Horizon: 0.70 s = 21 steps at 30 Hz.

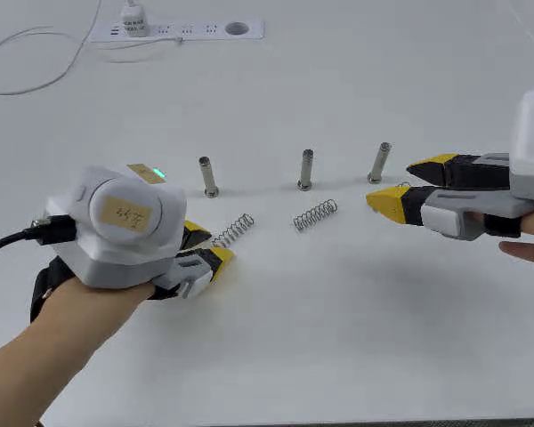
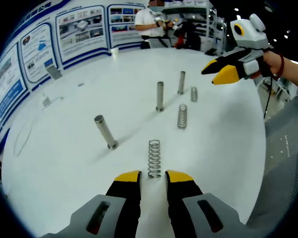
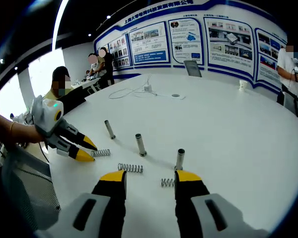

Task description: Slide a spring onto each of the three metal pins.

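You're aiming your left gripper [image 2: 153, 174], jaws narrowly parted, at the spring [image 2: 154, 157] left of the middle pin [image 2: 160, 96]; your right gripper [image 1: 392, 184] is hanging wide open right of it. Clipping the coil's end could shoot it away.

The bench [image 1: 338, 338] is smooth and white, with a low satin sheen that catches the room's light. The pins [image 1: 306, 169] are bright bare metal, smooth-sided and glossy. The springs [image 1: 315, 214] are thin coiled metal wire, shiny as well. The left tongs [image 1: 218, 245] and the right tongs [image 1: 390, 184] look like matt plastic, with yellow tips and black and grey shells behind them. The power strip [image 1: 178, 31] is smooth white plastic
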Each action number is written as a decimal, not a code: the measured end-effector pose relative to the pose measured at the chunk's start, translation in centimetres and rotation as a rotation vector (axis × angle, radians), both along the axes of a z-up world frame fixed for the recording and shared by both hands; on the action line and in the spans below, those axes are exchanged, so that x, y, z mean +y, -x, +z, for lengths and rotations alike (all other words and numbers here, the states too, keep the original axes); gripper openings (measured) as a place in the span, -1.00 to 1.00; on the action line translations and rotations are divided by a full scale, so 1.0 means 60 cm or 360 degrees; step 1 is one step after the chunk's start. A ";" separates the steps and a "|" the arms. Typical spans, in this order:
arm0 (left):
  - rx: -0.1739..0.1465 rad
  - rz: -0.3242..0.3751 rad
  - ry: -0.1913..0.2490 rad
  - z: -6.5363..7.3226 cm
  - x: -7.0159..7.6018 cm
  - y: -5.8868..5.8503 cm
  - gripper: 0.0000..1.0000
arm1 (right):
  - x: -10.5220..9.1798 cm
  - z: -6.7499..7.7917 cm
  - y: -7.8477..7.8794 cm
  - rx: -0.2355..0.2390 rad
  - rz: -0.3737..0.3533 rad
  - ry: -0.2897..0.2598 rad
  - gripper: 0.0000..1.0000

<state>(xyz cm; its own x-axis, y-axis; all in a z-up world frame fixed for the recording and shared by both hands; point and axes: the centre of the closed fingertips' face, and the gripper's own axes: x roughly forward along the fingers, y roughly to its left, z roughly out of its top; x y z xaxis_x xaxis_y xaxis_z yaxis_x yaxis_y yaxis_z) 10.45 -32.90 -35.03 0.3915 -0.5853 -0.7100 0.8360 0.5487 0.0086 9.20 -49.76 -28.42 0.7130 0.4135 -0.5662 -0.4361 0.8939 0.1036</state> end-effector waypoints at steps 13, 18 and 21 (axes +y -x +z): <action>0.0039 -0.0014 -0.0031 -0.004 -0.007 0.001 -0.77 | 0.010 -0.002 0.010 0.0023 0.0011 0.0005 -0.20; 0.0020 -0.0020 -0.0042 -0.003 -0.007 0.000 -0.79 | 0.015 -0.005 0.015 0.0048 0.0017 0.0012 -0.20; 0.0007 -0.0030 -0.0045 -0.003 -0.006 0.000 -0.80 | 0.019 -0.004 0.016 0.0050 0.0020 0.0006 -0.20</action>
<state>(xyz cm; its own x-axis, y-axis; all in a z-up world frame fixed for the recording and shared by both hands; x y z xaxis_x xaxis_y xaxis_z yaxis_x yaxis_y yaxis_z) 10.43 -33.26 -35.21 0.3775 -0.5720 -0.7283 0.8461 0.5326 0.0203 8.24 -48.63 -28.68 0.6899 0.4201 -0.5896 -0.4439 0.8888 0.1139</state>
